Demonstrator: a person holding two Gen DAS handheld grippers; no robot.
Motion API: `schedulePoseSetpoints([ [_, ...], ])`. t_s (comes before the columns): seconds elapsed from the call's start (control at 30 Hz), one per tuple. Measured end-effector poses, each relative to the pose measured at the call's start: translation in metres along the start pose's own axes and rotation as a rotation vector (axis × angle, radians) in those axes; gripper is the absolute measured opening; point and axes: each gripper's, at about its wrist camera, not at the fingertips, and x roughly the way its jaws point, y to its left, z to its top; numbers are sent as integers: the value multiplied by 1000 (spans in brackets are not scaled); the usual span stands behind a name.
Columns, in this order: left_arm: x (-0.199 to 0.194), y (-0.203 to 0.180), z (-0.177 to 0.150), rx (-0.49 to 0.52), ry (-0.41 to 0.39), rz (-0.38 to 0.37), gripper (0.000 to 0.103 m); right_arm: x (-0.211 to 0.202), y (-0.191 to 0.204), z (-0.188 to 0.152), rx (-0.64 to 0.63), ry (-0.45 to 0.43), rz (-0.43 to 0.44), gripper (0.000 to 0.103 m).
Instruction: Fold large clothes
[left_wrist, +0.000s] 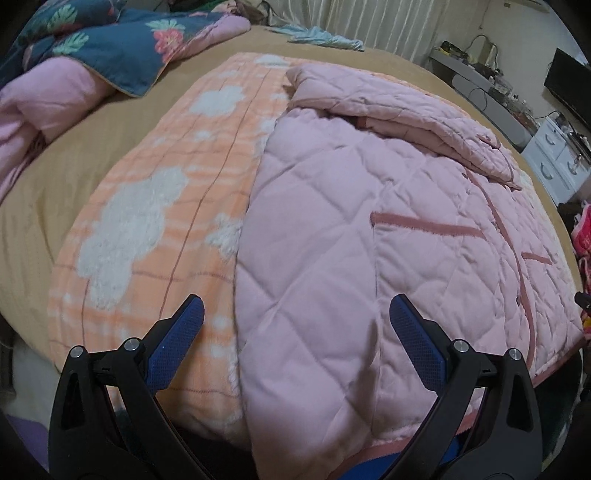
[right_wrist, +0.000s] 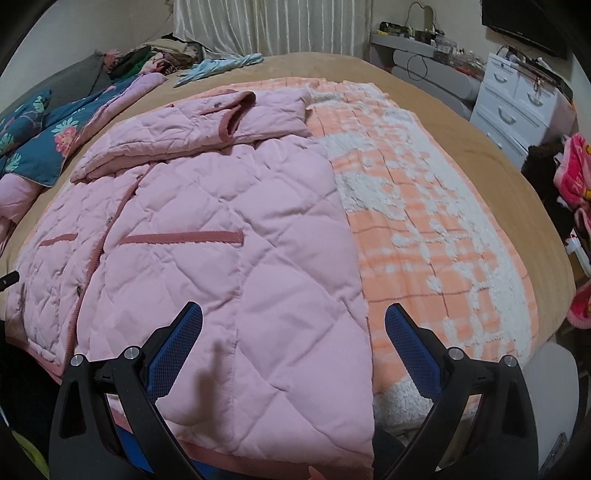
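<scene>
A pink quilted jacket (left_wrist: 369, 206) lies flat on an orange-and-white fleece blanket (left_wrist: 159, 206) on the bed, its sides and a sleeve (left_wrist: 417, 122) folded over its top. My left gripper (left_wrist: 295, 310) is open above the jacket's left folded edge near the hem, holding nothing. In the right wrist view the jacket (right_wrist: 221, 229) fills the left and middle, the blanket (right_wrist: 424, 221) shows to the right. My right gripper (right_wrist: 293, 314) is open above the jacket's right edge near the hem, empty.
The tan bed cover (left_wrist: 74, 155) extends around the blanket. A floral duvet (left_wrist: 110, 40) is bunched at the far left. A light blue garment (right_wrist: 218, 66) lies at the far edge. White drawers (right_wrist: 517, 107) and a shelf stand right of the bed.
</scene>
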Motion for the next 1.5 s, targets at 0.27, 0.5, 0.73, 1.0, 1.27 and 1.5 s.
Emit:
schedulePoseSetpoints([
  [0.27, 4, -1, -20, 35, 78, -39, 94, 1, -11, -13, 15, 58, 28, 99],
  [0.5, 12, -10, -35, 63, 123, -43, 94, 1, -21, -28, 38, 127, 68, 99],
  [0.73, 17, -11, -37, 54, 133, -43, 94, 5, -26, -40, 51, 208, 124, 99],
  [1.0, 14, -8, -42, 41, 150, -65, 94, 12, -18, -45, 52, 265, 195, 73],
  [1.27, 12, -9, -49, 50, 162, -81, 94, 7, -16, -50, 40, 259, 227, 54],
  [1.5, 18, -9, -47, 44, 174, -80, 94, -13, -4, -45, 19, 161, 295, 19],
])
